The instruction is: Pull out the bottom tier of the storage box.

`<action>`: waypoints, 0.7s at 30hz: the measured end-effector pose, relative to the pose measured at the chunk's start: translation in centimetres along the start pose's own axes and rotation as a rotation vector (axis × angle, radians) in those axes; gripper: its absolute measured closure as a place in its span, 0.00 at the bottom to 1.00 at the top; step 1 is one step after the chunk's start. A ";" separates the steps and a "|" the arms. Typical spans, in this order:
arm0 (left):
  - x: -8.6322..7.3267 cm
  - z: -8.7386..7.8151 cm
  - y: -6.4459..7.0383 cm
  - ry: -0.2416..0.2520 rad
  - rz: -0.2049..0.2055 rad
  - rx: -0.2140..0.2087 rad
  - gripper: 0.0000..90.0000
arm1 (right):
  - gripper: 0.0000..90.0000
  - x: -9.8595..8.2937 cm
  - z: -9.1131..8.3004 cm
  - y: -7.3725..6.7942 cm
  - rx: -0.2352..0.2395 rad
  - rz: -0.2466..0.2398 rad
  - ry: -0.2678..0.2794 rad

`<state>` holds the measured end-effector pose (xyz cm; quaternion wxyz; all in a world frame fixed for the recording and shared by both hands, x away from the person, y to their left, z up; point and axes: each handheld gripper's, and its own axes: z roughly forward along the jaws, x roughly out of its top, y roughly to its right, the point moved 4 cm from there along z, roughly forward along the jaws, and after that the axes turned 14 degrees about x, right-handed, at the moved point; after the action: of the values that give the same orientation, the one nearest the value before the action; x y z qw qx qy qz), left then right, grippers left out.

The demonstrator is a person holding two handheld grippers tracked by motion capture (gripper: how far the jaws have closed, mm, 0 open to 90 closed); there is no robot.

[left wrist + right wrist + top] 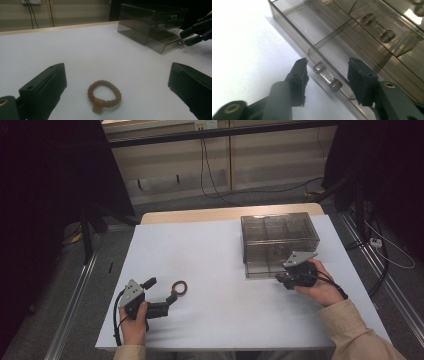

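The left gripper is spread wide, its jaws standing either side of a brown bracelet that lies flat on the white table, just ahead of the jaw tips and roughly midway between them. Nothing is pinched yet. In the high view the left gripper sits with its jaw tips beside the bracelet.

The bracelet looks like a ring of small beads with one longer piece hanging at its near side. My guess is that it is light and slack (strung beads usually sag when lifted), so it would droop from whatever point is gripped. The rounded beads could roll out of a shallow pinch; closing across one side of the ring, with a jaw inside the loop and one outside, looks the safer hold. It lies low on the table, so the jaws would need to come nearly down to the surface.

The right gripper is also spread, with the clear knob of a drawer lying between its jaws but not touching them. The drawer is pulled out from the smoky plastic box, ahead of that gripper. The knob is smooth and hard, probably slippery, and the thin plastic could crack under a hard squeeze.
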<state>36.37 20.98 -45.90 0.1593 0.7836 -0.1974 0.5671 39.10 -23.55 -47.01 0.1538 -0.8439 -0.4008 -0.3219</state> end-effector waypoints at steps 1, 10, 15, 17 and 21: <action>0.0 0.0 0.0 0.000 0.002 0.000 0.02 | 0.53 0.0 0.2 0.0 0.000 -0.008 -0.007; 0.0 0.0 -0.2 -0.001 -0.003 0.006 0.02 | 0.64 0.0 1.2 0.4 -0.020 -0.063 -0.034; 0.0 -0.1 -0.2 0.000 -0.001 0.006 0.02 | 0.72 0.3 0.9 0.0 0.007 -0.066 -0.013; 0.0 -0.1 -0.2 -0.001 0.001 0.007 0.02 | 0.80 0.5 0.7 -0.2 0.008 -0.076 -0.005; 0.0 0.0 -0.1 -0.003 0.001 0.003 0.02 | 0.90 0.5 -0.4 0.0 0.004 -0.058 0.021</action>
<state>36.42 21.05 -45.93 0.1576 0.7846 -0.1969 0.5664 39.21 -23.47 -46.41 0.1503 -0.8281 -0.4241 -0.3344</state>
